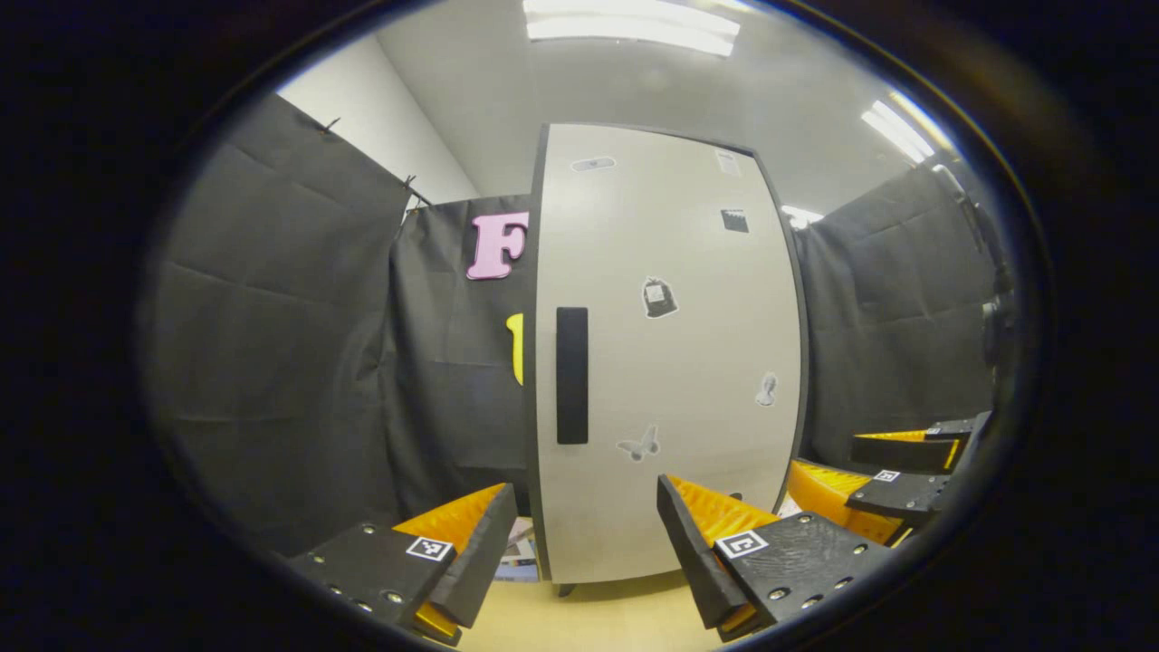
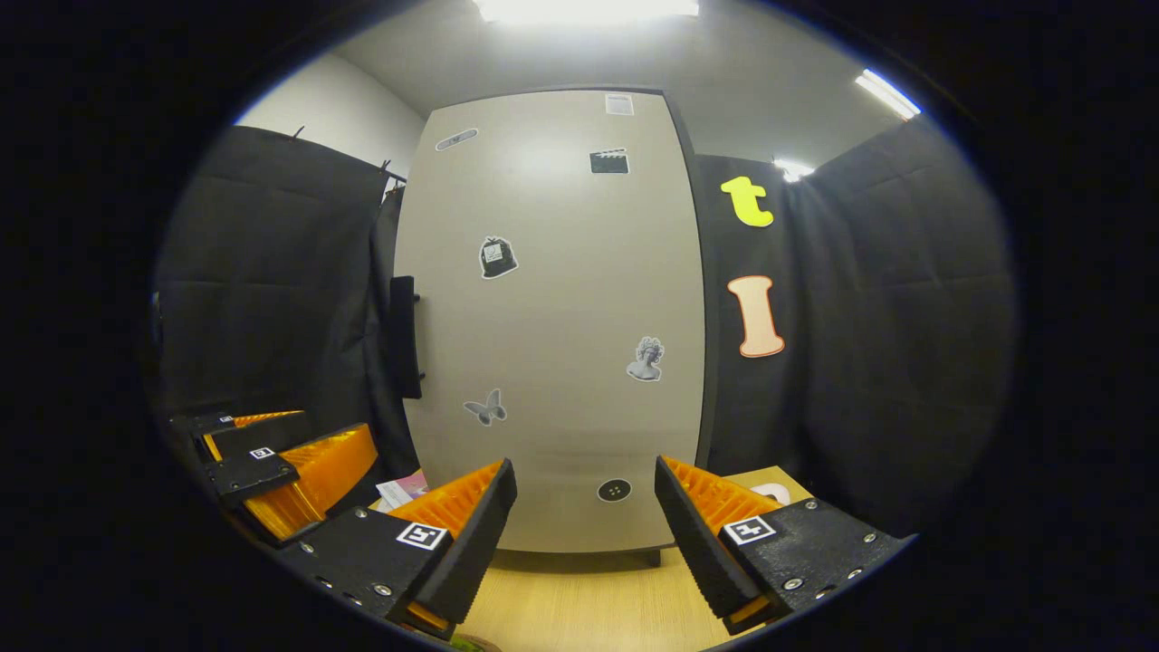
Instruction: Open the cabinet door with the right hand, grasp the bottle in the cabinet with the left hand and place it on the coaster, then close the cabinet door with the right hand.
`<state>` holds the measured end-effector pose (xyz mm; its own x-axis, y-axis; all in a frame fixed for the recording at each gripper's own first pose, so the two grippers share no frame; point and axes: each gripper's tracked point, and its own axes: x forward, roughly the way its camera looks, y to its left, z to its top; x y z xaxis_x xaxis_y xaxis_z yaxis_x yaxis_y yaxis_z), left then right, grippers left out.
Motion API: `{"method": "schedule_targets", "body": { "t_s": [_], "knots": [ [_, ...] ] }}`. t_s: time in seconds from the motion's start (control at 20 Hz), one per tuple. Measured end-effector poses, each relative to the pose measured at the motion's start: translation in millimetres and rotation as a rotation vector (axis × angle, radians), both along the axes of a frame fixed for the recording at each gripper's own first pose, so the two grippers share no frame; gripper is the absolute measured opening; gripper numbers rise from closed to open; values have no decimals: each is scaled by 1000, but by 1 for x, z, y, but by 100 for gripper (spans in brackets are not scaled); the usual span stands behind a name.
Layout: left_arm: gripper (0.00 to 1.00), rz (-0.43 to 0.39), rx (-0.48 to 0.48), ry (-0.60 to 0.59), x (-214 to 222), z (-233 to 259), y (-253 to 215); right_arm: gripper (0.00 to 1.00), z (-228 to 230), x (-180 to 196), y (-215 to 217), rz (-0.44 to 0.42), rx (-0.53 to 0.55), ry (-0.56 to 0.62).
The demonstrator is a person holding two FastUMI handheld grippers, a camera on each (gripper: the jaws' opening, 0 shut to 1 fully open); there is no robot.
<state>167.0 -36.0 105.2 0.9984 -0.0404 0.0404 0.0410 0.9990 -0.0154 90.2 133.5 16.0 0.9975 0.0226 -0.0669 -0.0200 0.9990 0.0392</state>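
The pale cabinet door point(image 1: 670, 362) is closed, with stickers on it and a tall black handle point(image 1: 571, 374) near its left edge. The bottle is hidden behind it. My left gripper point(image 1: 587, 512) hangs open and empty in front of the door's lower part, below the handle. In the right gripper view the same door point(image 2: 552, 317) stands ahead, with its handle point(image 2: 405, 337) jutting from the left edge. My right gripper point(image 2: 584, 484) is open and empty, a little short of the door. A pale round thing point(image 2: 771, 493), maybe the coaster, lies on the table right of the cabinet.
The cabinet stands on a light wooden table point(image 2: 589, 598). Some papers point(image 1: 521, 548) lie at its lower left corner. The right gripper point(image 1: 869, 471) shows to the right of the left one, and the left gripper point(image 2: 312, 439) to the left of the right one. Black cloth walls surround the booth.
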Motion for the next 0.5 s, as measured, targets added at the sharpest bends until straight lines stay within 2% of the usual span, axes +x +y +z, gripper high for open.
{"method": "schedule_targets", "body": {
  "t_s": [0.05, 0.1, 0.15, 0.2, 0.3, 0.35, 0.5],
  "knots": [
    [84, 9, -4, -1, 0, 1, 2, 95, 1, -1, 2, 5, -1, -5],
    [93, 6, -15, -7, 0, 3, 2, 95, 2, 0, 2, 7, -1, -8],
    [89, 4, -24, -10, -1, 3, 0, 95, 0, 0, 0, 2, -5, -6],
    [93, 3, -23, -8, -1, 3, -1, 95, 0, -1, -1, -3, -8, -2],
    [93, 2, -11, -13, -4, 4, -3, 95, -3, -2, -3, -7, -15, 4],
    [89, -2, -9, -17, -6, 4, -4, 95, -3, -2, -5, -13, -22, 6],
    [93, -12, -12, -14, -6, -1, -6, 95, -4, -2, -8, -25, -26, 5]
  ]
}}
